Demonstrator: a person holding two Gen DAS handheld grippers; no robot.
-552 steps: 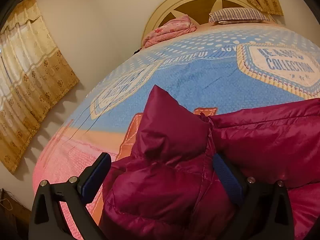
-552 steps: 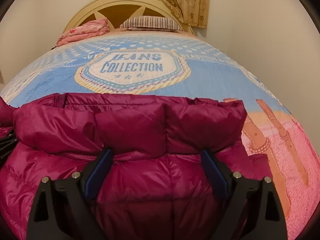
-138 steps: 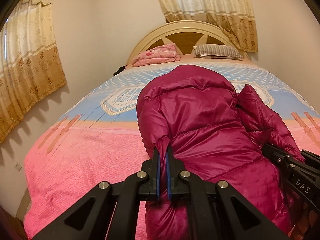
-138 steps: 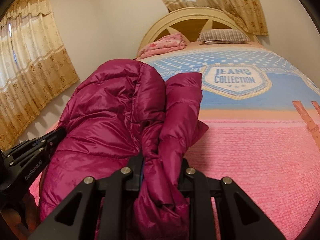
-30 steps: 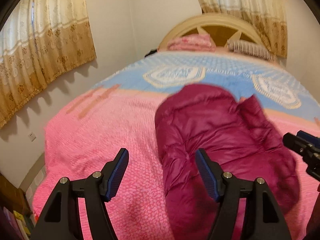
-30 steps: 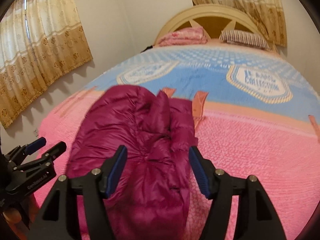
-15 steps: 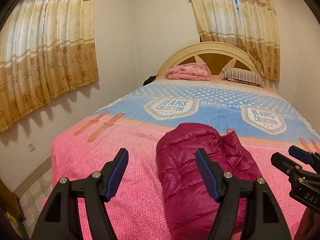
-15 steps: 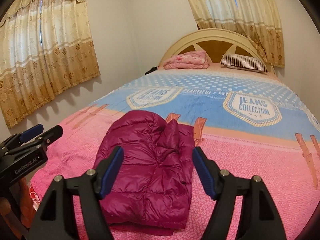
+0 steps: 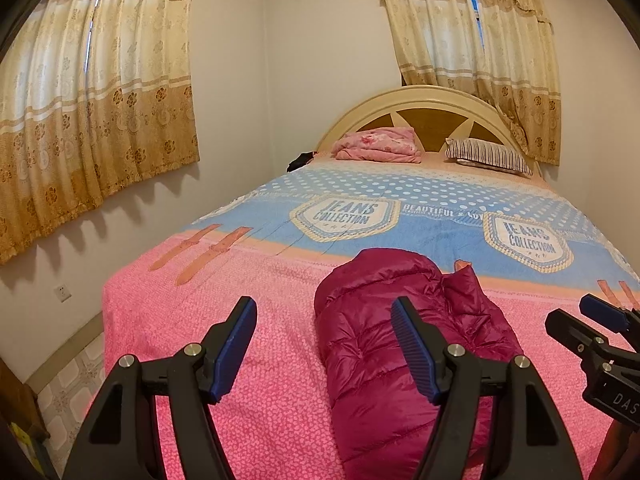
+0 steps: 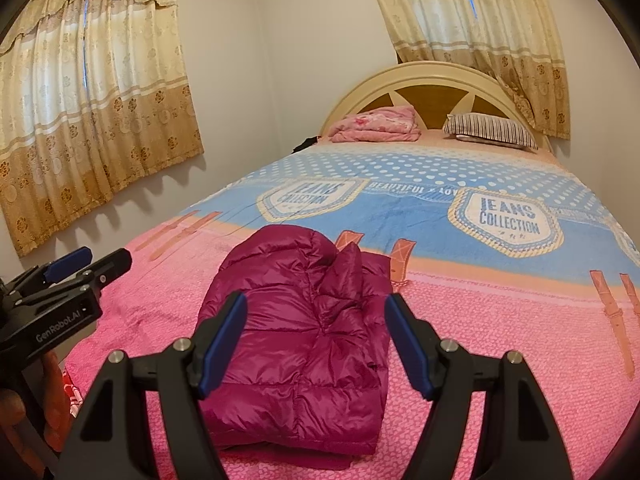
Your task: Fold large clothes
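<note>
Pulled back and lifted away from the bed (image 10: pixel 500 320) compared with a second ago, so more of the room now in view. Released some seconds before: fabric then pinched in both pairs of fingers, now nothing held. Probably the end of the task, with no further fold needed, only perhaps a little pressing flat.

On the pink near end of the bed, close to the foot edge and a little toward the left side: the down jacket (image 10: pixel 296 332), folded into a compact thick bundle. Shiny magenta shell, quilted in puffy horizontal rows, rounded at the far end, one loose flap standing up on the right. Likely slippery and springy, so a risk of slow unfolding.

Bed cover fuzzy, pink near, blue with printed badges farther.

Left gripper (image 9: pixel 324 344) with fingers spread wide, empty. Right gripper (image 10: pixel 316 340) likewise wide and empty, hovering above the bundle.
</note>
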